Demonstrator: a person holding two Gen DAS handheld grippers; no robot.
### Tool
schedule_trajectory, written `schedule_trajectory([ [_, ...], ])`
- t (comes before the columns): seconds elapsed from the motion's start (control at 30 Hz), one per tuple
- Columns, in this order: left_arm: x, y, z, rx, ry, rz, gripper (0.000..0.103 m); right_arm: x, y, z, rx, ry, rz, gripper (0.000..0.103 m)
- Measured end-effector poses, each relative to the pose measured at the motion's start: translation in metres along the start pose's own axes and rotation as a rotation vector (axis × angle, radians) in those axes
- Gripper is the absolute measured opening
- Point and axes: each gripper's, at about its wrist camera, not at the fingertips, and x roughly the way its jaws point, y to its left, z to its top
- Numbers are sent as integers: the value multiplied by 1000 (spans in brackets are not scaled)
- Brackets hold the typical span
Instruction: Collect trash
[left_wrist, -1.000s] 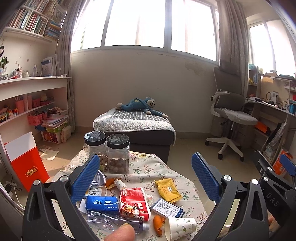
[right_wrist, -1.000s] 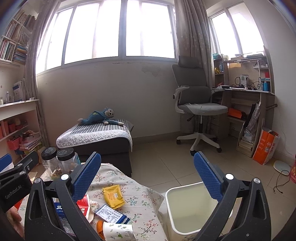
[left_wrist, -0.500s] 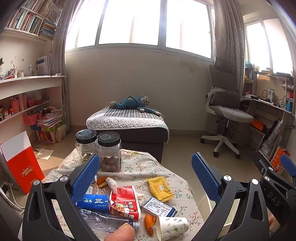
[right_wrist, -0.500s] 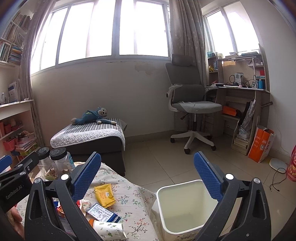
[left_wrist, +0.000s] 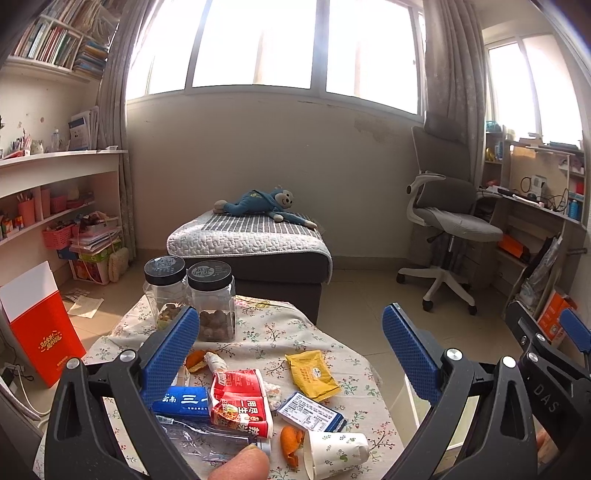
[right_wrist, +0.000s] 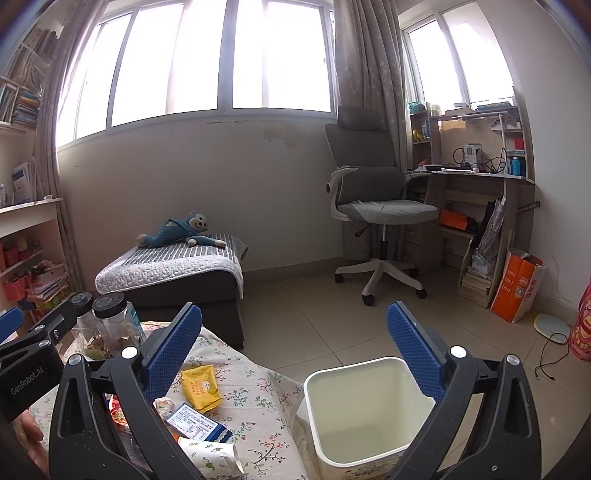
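Observation:
Trash lies on a floral-cloth table (left_wrist: 266, 332): a yellow packet (left_wrist: 312, 374), a red wrapper (left_wrist: 240, 402), a blue box (left_wrist: 184, 400), a small blue-and-white box (left_wrist: 310, 411), orange peel (left_wrist: 288, 443), a paper cup (left_wrist: 336, 450) on its side and a clear plastic bottle (left_wrist: 210, 441). My left gripper (left_wrist: 290, 350) is open and empty above the table. My right gripper (right_wrist: 293, 349) is open and empty, over the table's right edge and a white bin (right_wrist: 365, 410). The yellow packet (right_wrist: 201, 386) and cup (right_wrist: 210, 452) show there too.
Two black-lidded jars (left_wrist: 210, 302) stand at the table's far side. Beyond are a grey ottoman (left_wrist: 255, 251) with a blue plush monkey (left_wrist: 258, 203), an office chair (right_wrist: 380, 218), a desk (right_wrist: 480, 206) and a red paper bag (left_wrist: 37, 328) on the floor.
Both grippers have shifted slightly right and back, so the table and the bin sit further left in view. Both stay open and empty.

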Motion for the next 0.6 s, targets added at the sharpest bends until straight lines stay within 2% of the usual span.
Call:
schedule_trajectory([
  [0.6, 1, -4, -1, 2, 0, -5, 96, 0, -3, 0, 0, 0, -2, 96],
])
